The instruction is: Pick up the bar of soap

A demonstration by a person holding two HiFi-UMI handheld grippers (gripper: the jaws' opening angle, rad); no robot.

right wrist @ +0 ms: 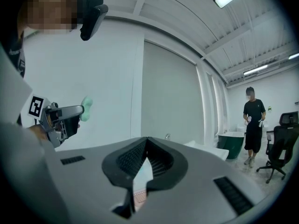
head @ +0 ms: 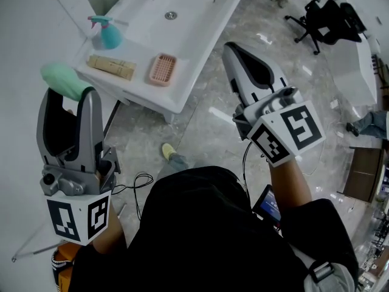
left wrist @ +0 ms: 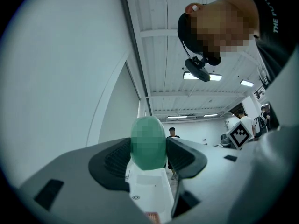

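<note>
Green and oval, the bar of soap (head: 62, 79) is pinched between the left tongs (left wrist: 148, 149), held up in the air to the left of the white washbasin tabletop (head: 193, 53) and its pink slatted soap dish (head: 162, 69). The right tongs (right wrist: 147, 141) are closed tip to tip with nothing between them.

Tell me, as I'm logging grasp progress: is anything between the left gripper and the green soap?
Nothing visible: the left gripper is shut directly on the soap, one jaw against each side.
</note>
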